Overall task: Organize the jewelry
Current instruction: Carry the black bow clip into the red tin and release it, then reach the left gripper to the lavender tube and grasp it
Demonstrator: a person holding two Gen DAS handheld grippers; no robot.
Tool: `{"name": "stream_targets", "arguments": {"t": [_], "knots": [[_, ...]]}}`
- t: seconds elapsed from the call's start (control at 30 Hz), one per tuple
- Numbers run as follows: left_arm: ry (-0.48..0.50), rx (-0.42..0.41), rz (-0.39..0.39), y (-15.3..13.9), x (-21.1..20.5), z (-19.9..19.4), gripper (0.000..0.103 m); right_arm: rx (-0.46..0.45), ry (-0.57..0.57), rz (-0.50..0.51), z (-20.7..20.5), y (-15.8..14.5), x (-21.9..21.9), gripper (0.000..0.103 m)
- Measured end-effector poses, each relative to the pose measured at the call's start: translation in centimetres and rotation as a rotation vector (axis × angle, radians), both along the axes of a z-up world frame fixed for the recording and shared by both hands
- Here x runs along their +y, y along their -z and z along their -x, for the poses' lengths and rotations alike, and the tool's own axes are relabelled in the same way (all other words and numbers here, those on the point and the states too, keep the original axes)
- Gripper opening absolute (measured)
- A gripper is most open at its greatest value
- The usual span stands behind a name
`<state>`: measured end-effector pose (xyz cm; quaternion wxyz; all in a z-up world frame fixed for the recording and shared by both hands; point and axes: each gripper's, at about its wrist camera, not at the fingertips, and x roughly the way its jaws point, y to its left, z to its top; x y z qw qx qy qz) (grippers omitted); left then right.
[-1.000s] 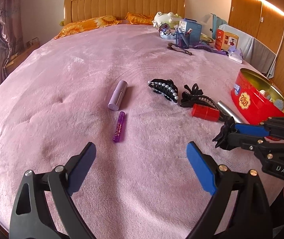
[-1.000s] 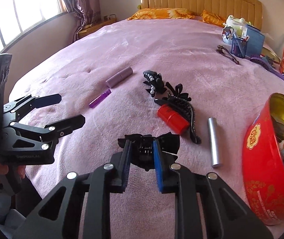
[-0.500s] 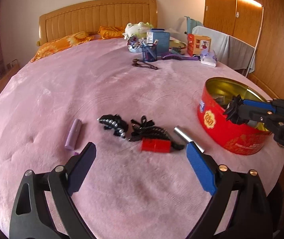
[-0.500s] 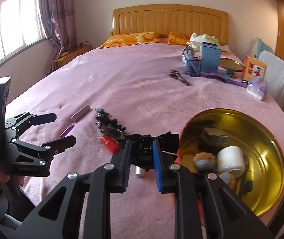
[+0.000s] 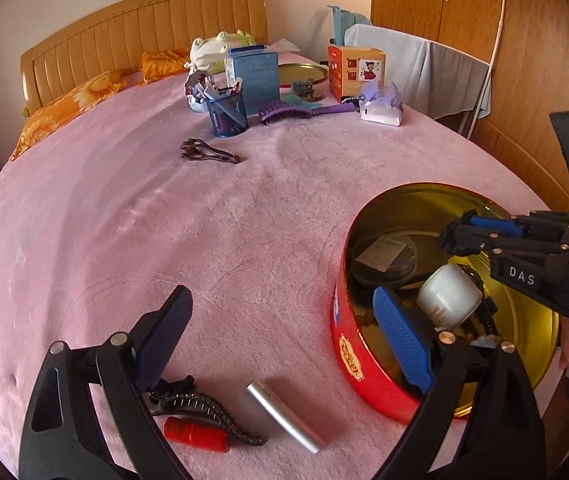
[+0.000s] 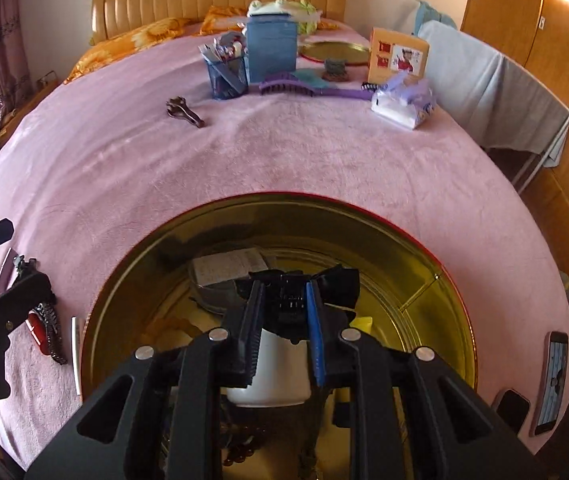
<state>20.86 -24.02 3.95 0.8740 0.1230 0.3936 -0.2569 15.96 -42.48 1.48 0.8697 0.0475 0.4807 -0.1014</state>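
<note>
My right gripper [image 6: 282,302] is shut on a black bow hair clip [image 6: 334,282] and holds it over the open red round tin [image 6: 124,276]. The tin's gold inside holds a white jar [image 6: 268,380], a flat round case and beads. In the left wrist view the tin [image 5: 364,364] is at the right, with the right gripper [image 5: 458,234] and the clip above its far side. My left gripper [image 5: 280,336] is open and empty above the pink bedspread, its blue pad [image 5: 402,340] over the tin's near rim.
A black hair comb [image 5: 204,412], a red tube [image 5: 194,434] and a silver tube [image 5: 286,416] lie left of the tin. A brown clip [image 5: 208,152], pen cup [image 5: 228,114], purple brush [image 5: 304,111], boxes and tissues lie at the far end. Phones [image 6: 554,384] lie at the bed's right edge.
My right gripper carried the black bow clip from beside the tin's rim to over its middle. The left gripper swung right, and the tin is now close under its right finger.
</note>
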Motion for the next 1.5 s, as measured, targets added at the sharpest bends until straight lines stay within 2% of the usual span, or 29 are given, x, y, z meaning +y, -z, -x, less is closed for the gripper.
{"name": "stream_targets", "arguments": {"t": [0.03,0.07,0.1,0.17,0.3,0.37,0.43,0.57,0.7,0.87,1.0,1.2,1.23,1.27,1.3,1.37,1.43,1.5], "knots": [[-0.004,0.010,-0.002,0.2,-0.2,-0.3,0.090,0.026,0.007,-0.029,-0.3,0.5,-0.6,0.024],[-0.007,0.019,-0.002,0.4,-0.3,-0.6,0.090,0.041,0.020,-0.054,-0.5,0.9,-1.1,0.032],[-0.009,0.026,0.000,0.5,-0.1,-0.7,0.090,0.042,0.035,-0.058,-0.4,1.0,-1.4,0.039],[-0.008,0.026,0.004,0.6,0.4,-0.5,0.090,0.032,0.054,-0.042,0.0,0.8,-1.6,0.044],[-0.021,0.002,-0.009,0.5,2.7,0.0,0.090,-0.046,0.051,-0.044,1.3,-0.9,-0.8,0.080],[-0.030,-0.004,-0.009,0.5,4.5,0.3,0.090,-0.101,0.030,-0.057,1.9,-2.0,0.1,0.092],[-0.054,-0.020,-0.018,0.8,6.7,0.6,0.090,-0.165,-0.010,-0.091,2.7,-3.3,1.7,0.095],[-0.130,-0.028,-0.050,2.1,12.0,0.4,0.090,-0.229,-0.114,-0.125,3.4,-4.7,6.4,0.096],[-0.215,0.008,-0.045,3.8,17.7,-0.6,0.090,-0.255,-0.236,-0.129,3.3,-5.2,11.7,0.096],[-0.301,0.033,-0.040,5.5,23.3,-1.7,0.090,-0.248,-0.350,-0.127,2.7,-4.3,17.7,0.096],[-0.333,0.025,-0.076,6.9,25.3,-3.1,0.090,-0.226,-0.408,-0.128,2.3,-2.8,21.6,0.096],[-0.311,0.045,-0.157,9.6,25.0,-4.6,0.090,-0.196,-0.454,-0.148,2.3,-1.1,24.2,0.096],[-0.296,0.064,-0.165,10.1,24.8,-4.7,0.084,-0.193,-0.456,-0.150,2.3,-1.0,24.3,0.096],[-0.274,0.082,-0.156,10.5,24.5,-4.7,0.068,-0.192,-0.457,-0.151,2.3,-0.9,24.3,0.096],[-0.256,0.083,-0.144,10.6,24.4,-4.5,0.062,-0.193,-0.456,-0.151,2.5,-0.9,24.2,0.096],[-0.224,0.076,-0.140,10.4,23.9,-4.1,0.023,-0.196,-0.451,-0.152,2.8,-0.9,24.0,0.096],[-0.226,0.053,-0.153,9.9,23.4,-3.7,0.023,-0.201,-0.440,-0.159,3.1,-1.0,23.4,0.096],[-0.219,0.047,-0.094,8.8,23.4,-3.3,0.022,-0.211,-0.428,-0.169,3.3,-1.3,22.7,0.096]]}}
